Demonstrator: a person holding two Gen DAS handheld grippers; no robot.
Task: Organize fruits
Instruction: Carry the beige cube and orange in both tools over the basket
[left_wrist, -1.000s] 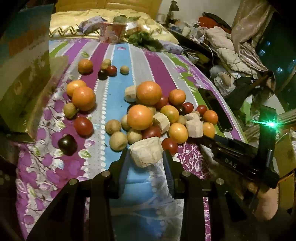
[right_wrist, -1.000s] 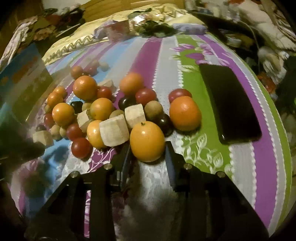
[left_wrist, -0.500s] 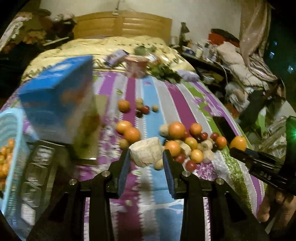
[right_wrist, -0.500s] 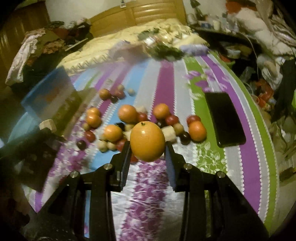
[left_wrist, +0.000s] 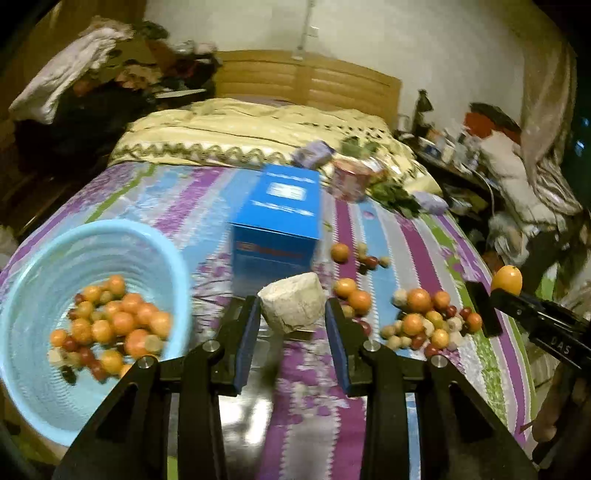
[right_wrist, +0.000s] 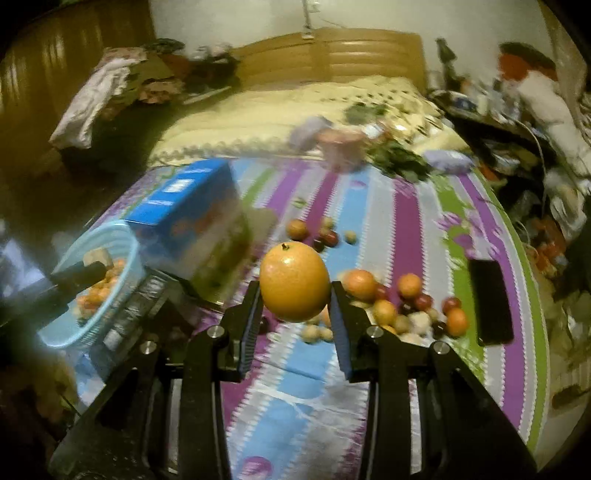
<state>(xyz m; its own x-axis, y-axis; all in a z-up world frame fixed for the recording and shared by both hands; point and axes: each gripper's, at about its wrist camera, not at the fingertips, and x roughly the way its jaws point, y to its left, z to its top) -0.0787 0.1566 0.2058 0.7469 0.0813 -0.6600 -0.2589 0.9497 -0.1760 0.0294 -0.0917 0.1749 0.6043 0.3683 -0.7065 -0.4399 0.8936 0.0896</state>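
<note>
Newly in view: fruit-filled basin (left_wrist: 110, 236).

Round light-blue plastic basin (left_wrist: 92, 254) at left edge of bed w/ striped floral sheet (left_wrist: 417, 243), holding heap of small orange and red fruits (left_wrist: 110, 328). Blue cardboard box (left_wrist: 277, 225) just right of basin, mid-bed. Loose pile of mixed round fruits (left_wrist: 424, 321) right of box; smaller fruit cluster (left_wrist: 354, 254) behind pile. Flat black phone (right_wrist: 491, 299) right of pile, near bed edge. Pink printed tub (left_wrist: 349, 179) behind box, before wooden slatted headboard (left_wrist: 306, 83).
</note>
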